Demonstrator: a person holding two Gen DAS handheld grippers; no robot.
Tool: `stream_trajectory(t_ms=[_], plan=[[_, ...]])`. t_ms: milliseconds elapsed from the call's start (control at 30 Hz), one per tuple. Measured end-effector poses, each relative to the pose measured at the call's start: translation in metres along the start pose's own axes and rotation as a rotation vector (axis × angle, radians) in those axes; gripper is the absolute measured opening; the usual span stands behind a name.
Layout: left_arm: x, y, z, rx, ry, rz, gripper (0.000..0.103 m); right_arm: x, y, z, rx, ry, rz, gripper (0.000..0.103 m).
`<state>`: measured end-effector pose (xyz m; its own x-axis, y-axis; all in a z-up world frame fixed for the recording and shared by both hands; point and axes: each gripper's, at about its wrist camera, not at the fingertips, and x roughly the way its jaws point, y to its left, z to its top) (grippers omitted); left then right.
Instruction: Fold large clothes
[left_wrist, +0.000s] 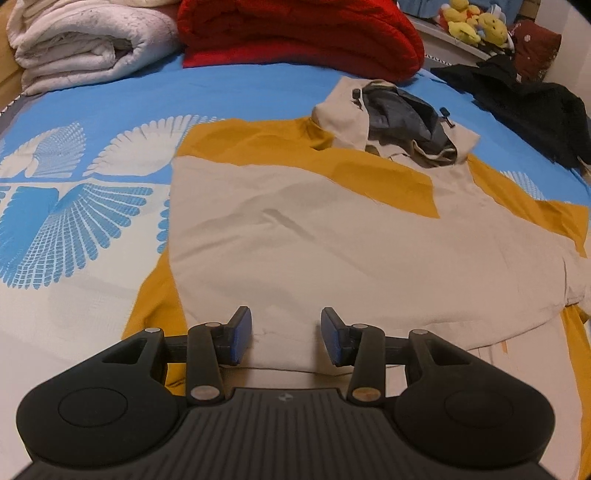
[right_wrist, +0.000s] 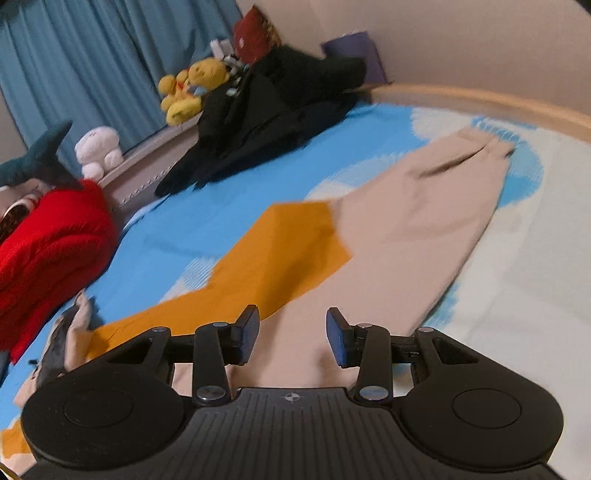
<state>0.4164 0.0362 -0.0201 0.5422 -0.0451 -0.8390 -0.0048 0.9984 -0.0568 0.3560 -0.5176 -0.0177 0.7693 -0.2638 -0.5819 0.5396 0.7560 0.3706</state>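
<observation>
Nothing is held: the left gripper (left_wrist: 286, 338) and right gripper (right_wrist: 291, 339) stand with jaws parted, empty. Beyond both, the beige-and-mustard jacket (left_wrist: 332, 240) is spread on the bed (left_wrist: 92, 229). One layer alone could be pinched, so the fold may skew; its sleeve (right_wrist: 424, 221) could trail.

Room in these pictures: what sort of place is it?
Most likely a bedroom at home: a bed with a blue and white cover, stuffed toys on a ledge by blue curtains, and folded blankets.
</observation>
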Motion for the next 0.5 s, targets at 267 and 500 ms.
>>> stream_trajectory(t_ms=[267,500], plan=[[0.0,-0.008,-0.003,0.027,-0.008,-0.009,0.046,0.032,-0.094,0.017,0.143,0.039,-0.06,0.042],[0.003,-0.017,-0.01,0.077,-0.017,0.003,0.046,0.074,-0.16,0.033,0.324,0.002,-0.035,0.041]])
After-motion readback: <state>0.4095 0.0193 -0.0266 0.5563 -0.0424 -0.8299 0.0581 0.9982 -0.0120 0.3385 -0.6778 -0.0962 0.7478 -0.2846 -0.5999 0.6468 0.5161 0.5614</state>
